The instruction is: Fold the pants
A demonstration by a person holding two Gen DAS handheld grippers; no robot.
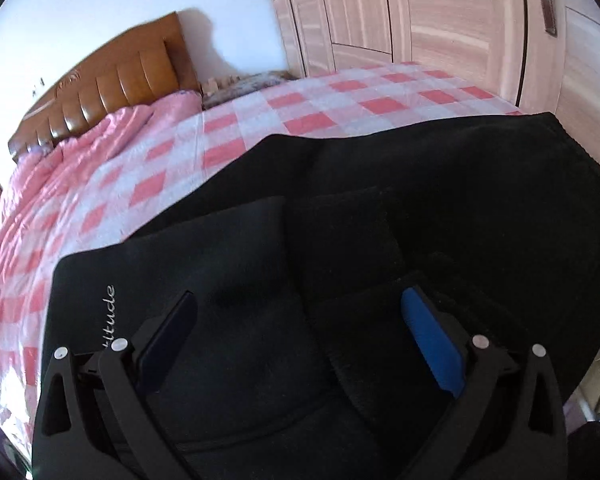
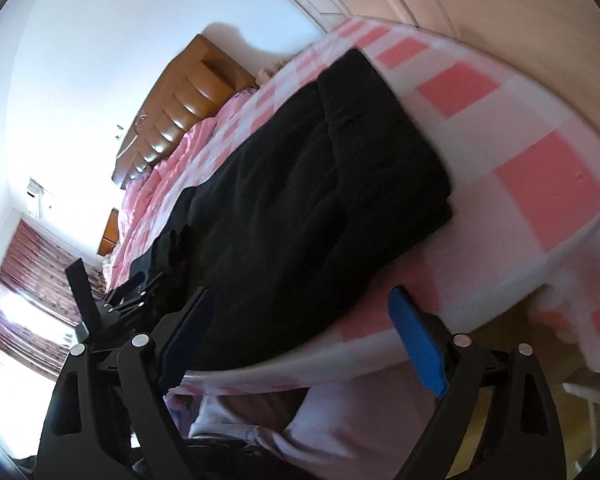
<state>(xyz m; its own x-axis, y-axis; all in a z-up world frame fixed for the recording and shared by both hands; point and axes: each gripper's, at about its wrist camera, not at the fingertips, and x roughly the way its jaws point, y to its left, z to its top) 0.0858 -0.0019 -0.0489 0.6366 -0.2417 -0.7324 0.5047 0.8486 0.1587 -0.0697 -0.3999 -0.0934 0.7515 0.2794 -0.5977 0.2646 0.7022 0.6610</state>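
Black pants (image 1: 380,208) lie on a pink and white checked bed sheet (image 1: 228,136), with white lettering near their left edge. My left gripper (image 1: 300,300) is open, just above the pants, its fingers wide apart with nothing between them. In the right wrist view the pants (image 2: 300,192) stretch along the bed (image 2: 540,184), folded lengthwise. My right gripper (image 2: 300,304) is open and empty over the near edge of the pants and bed. The left gripper also shows in that view (image 2: 140,292), on the pants at the far left.
A brown padded headboard (image 1: 112,80) and a pink quilt (image 1: 60,176) are at the bed's far end. A pale wood wardrobe (image 1: 420,12) stands beyond the bed. Dark red curtains (image 2: 24,280) hang at the left. The bed's edge and floor (image 2: 500,420) are below my right gripper.
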